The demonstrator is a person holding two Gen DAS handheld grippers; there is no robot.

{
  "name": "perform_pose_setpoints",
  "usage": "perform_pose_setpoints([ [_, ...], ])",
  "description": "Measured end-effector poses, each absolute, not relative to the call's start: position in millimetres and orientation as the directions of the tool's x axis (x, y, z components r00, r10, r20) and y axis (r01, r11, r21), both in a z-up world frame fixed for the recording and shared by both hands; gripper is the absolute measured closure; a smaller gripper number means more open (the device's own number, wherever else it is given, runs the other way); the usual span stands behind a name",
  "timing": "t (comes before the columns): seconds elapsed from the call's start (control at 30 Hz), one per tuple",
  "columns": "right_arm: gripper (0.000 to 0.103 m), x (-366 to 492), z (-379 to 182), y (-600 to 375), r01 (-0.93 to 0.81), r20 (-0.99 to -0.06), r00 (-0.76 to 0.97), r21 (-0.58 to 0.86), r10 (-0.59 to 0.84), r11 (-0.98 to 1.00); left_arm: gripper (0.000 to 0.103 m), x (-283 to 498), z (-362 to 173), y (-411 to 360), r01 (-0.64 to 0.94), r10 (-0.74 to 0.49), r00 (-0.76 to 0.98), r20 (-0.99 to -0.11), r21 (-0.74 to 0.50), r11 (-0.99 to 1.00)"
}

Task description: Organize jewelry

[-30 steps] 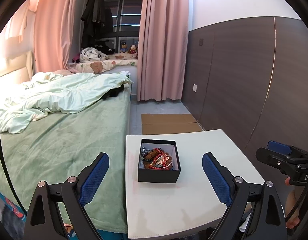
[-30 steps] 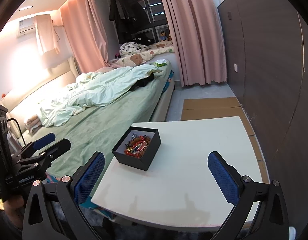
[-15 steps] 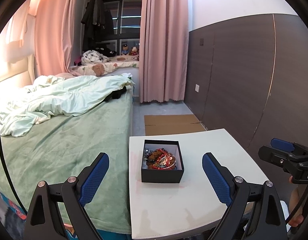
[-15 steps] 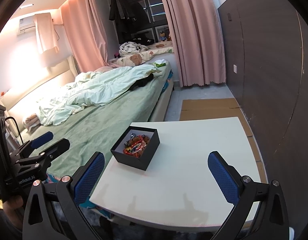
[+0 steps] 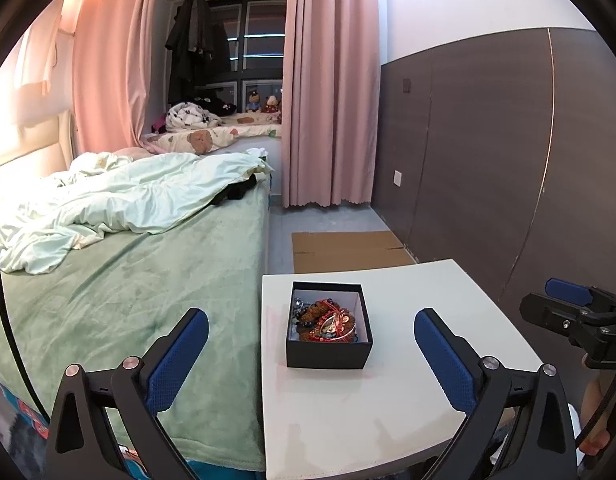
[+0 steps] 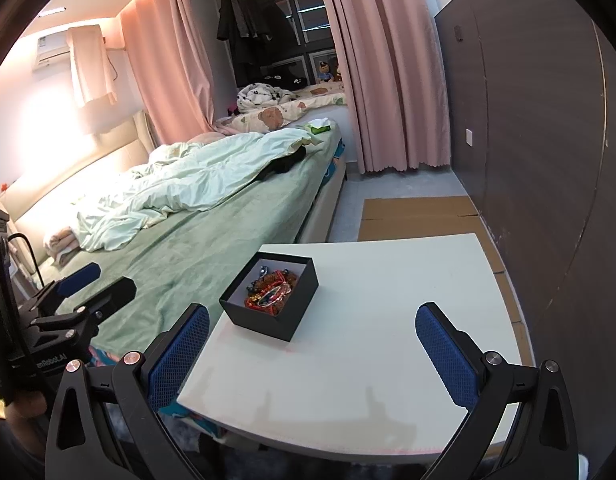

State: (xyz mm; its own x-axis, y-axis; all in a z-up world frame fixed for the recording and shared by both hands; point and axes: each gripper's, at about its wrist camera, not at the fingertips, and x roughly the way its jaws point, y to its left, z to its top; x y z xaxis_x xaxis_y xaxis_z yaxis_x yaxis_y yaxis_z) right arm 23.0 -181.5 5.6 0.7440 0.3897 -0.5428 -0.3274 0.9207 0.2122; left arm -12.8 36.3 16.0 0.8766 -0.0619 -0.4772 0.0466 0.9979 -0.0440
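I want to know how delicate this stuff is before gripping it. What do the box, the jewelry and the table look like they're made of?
Box: probably matte black cardboard, with thin straight walls and a white lining. Jewelry: brown, seemingly wooden beads, red cord or beads, and a shiny gold-coloured metal-looking bangle. Table: smooth white top, faintly glossy, likely laminate or painted board.

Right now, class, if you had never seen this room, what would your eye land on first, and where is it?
The open black box stands on the white table, on the side nearer the bed, with a bright tangle of red bead jewelry inside. Next comes the green bed beside the table, with its rumpled pale duvet. Behind hang pink curtains.
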Motion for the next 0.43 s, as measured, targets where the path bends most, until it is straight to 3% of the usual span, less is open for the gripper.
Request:
perform_pose_setpoints([
  [0.43, 0.0, 26.1, 3.8, -181.1, -0.324, -0.55, 0.74, 0.214, 0.388, 0.922, 0.0, -8.2, 15.7, 37.9, 0.044, -0.059, 0.877, -0.476, -0.042, 0.998],
])
